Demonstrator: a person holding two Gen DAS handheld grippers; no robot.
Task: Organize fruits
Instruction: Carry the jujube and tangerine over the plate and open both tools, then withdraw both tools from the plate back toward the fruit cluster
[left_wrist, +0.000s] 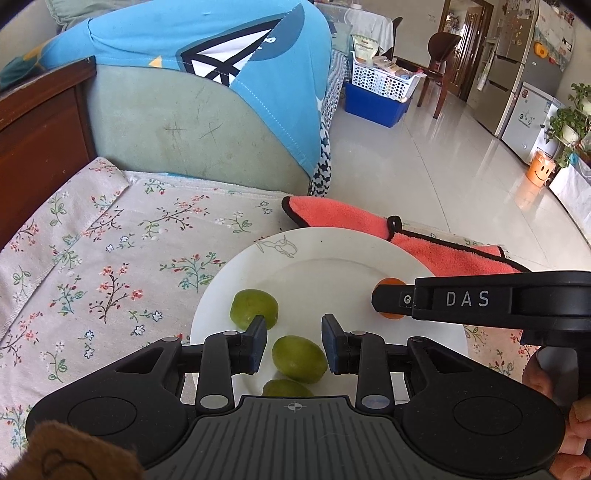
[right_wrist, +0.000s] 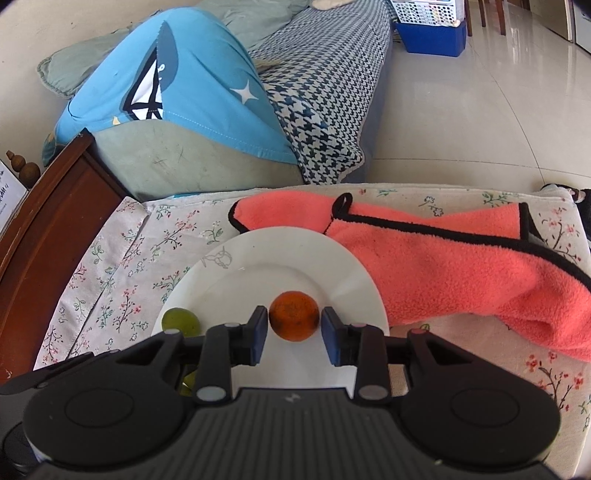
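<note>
Nearest me, my left gripper (left_wrist: 294, 343) has its jaws narrowly parted either side of a green fruit (left_wrist: 300, 359) lying on the white plate (left_wrist: 314, 254), pads just clear of it as far as I can tell, with two more green fruits close by. My right gripper (right_wrist: 294, 330) straddles the orange fruit (right_wrist: 294, 315) the same way, pads not quite pressing. I judge both fruits are set down on the plate; next I'd open wider and back off, clear of the pink towel (right_wrist: 443, 266) beyond.

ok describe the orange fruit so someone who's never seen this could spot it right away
Find the white plate on the floral cloth, beside the coral towel. The orange fruit lies on the plate's towel side, between the right tool's fingers. It is the only orange one; the other fruits are green.
</note>
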